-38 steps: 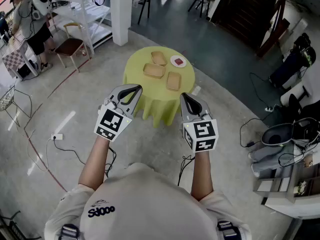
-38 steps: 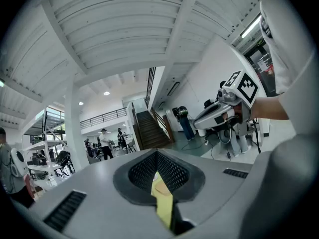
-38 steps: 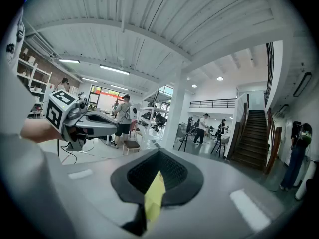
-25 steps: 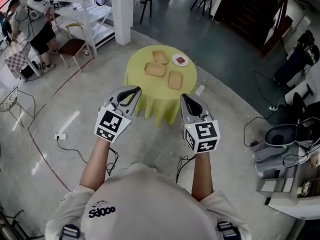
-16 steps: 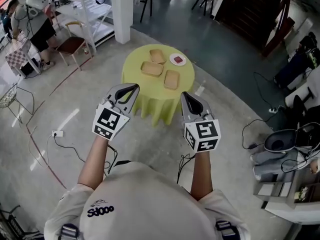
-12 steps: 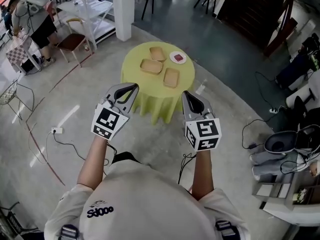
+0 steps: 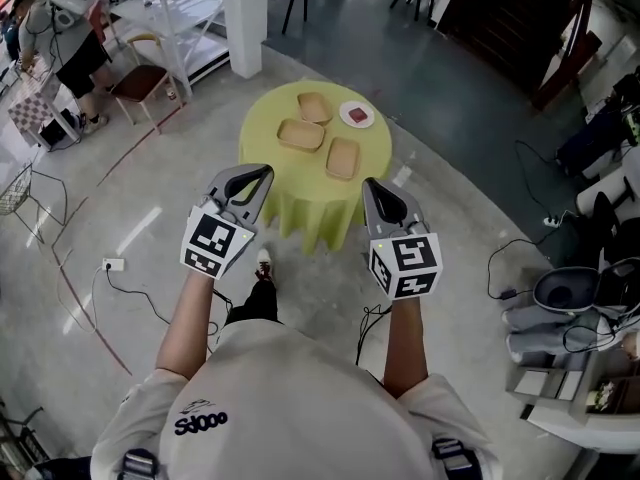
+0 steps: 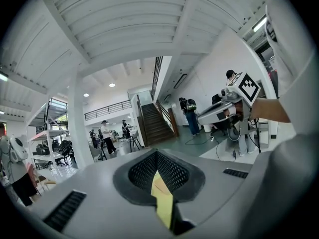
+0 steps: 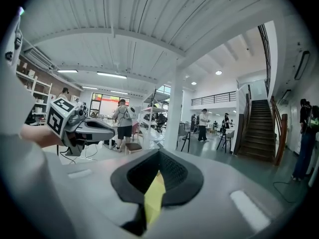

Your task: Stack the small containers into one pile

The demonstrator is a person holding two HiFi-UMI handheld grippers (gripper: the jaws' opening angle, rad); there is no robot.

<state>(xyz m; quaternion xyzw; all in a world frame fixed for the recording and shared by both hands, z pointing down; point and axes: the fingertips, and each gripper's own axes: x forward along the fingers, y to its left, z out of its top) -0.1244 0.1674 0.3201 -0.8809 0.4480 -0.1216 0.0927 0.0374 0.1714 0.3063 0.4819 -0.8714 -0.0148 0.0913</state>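
Three small tan containers lie apart on the round table with a yellow-green cloth: one at the back, one at the left, one at the front right. My left gripper and right gripper hang in the air over the floor, well short of the table, both shut and empty. In the left gripper view, the left gripper shows only a yellow sliver through its shut jaws. The right gripper shows the same in its own view.
A white plate with something red sits at the table's back right. A white pillar, a chair and a person are at the back left. Cables and equipment lie on the floor to the right. My shoe shows below.
The view has shifted a little as I step toward the table; a shoe now shows between the arms. Both grippers stay shut and side by side.
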